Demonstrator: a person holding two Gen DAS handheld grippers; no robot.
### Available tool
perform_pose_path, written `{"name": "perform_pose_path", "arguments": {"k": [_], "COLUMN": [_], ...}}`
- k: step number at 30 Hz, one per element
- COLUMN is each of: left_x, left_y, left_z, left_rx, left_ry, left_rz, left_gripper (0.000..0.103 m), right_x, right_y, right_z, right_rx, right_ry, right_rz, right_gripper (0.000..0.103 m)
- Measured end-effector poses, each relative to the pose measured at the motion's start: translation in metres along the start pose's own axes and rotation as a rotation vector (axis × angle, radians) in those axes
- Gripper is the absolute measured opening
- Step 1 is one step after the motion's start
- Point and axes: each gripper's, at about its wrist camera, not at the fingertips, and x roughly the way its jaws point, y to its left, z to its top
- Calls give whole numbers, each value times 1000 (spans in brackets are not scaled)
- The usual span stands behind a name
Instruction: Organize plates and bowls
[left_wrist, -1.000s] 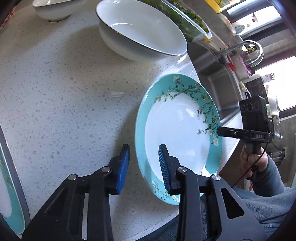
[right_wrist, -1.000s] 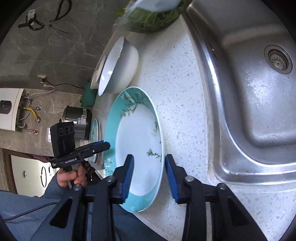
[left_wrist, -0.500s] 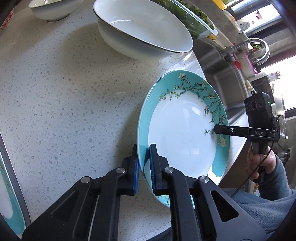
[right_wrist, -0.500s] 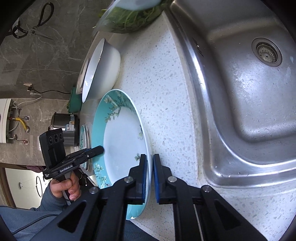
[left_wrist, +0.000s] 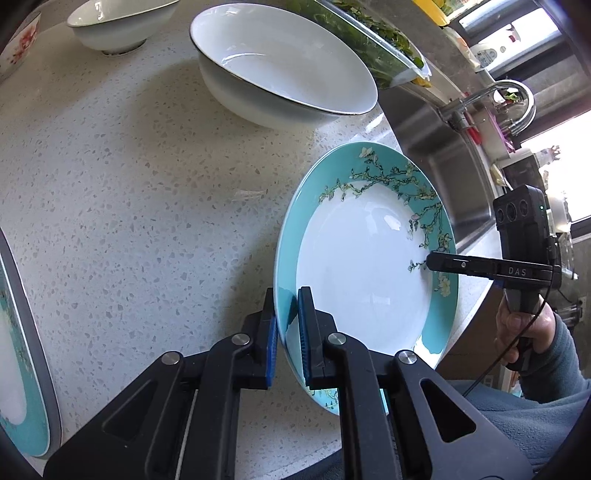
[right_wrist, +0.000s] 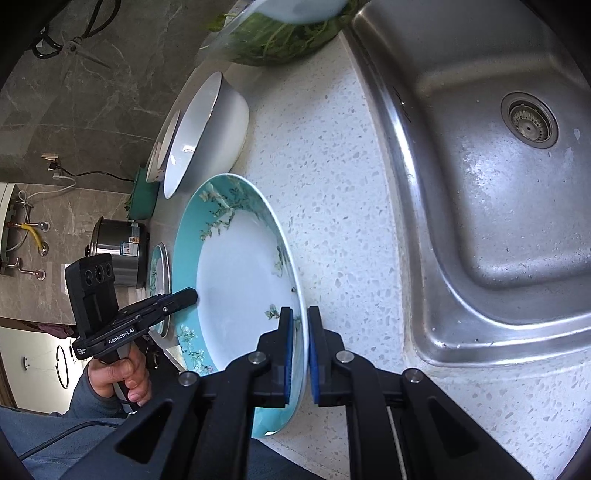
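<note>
A teal plate (left_wrist: 365, 273) with a white centre and blossom branches is held between both grippers above the speckled counter's front edge. My left gripper (left_wrist: 288, 295) is shut on its left rim, blue pads on either side. My right gripper (right_wrist: 300, 313) is shut on the opposite rim of the plate (right_wrist: 236, 295). Each gripper shows in the other's view: the right gripper (left_wrist: 432, 261) on the far rim, and the left gripper (right_wrist: 190, 295) in a person's hand. A large white bowl (left_wrist: 288, 62) stands behind the plate, with a smaller white bowl (left_wrist: 118, 26) further back.
A second teal plate (left_wrist: 14, 350) lies at the left on a grey tray. A glass bowl of greens (left_wrist: 362, 33) stands behind the large bowl. The steel sink (right_wrist: 498, 184) and faucet (left_wrist: 509, 96) are to the right. A rice cooker (right_wrist: 118, 254) stands at the counter's far end.
Both grippers went from open around the plate's rim to shut on it. The plate has since tilted and come up a little off the counter.
</note>
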Motion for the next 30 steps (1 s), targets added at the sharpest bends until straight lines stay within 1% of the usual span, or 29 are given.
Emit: {"name": "perform_pose_path", "arguments": {"k": [4, 7, 11, 16, 23, 27, 30], "left_x": [-17, -34, -63, -106, -174, -214, -234], "left_y": [5, 11, 28, 55, 111, 156, 190], "left_z": [-3, -7, -15, -27, -54, -72, -82], "left_rx": [-15, -32, -72, -124, -222, -277, -314], "left_ry": [-18, -34, -74, -137, -222, -269, -287], "left_rz": [-11, -8, 0, 23, 76, 109, 132], "left_gripper": [8, 8, 8, 8, 8, 9, 9], "right_x": [-2, -2, 4, 22, 70, 102, 130], "right_y": [10, 24, 51, 95, 165, 205, 231], "right_z": [0, 1, 5, 13, 20, 20, 21], "right_rx": [-7, -22, -60, -130, -238, -298, -332], "right_ry": [4, 14, 36, 70, 141, 188, 223], "right_rz": [10, 17, 33, 59, 93, 113, 120], "right_gripper": [11, 11, 12, 12, 12, 12, 12]}}
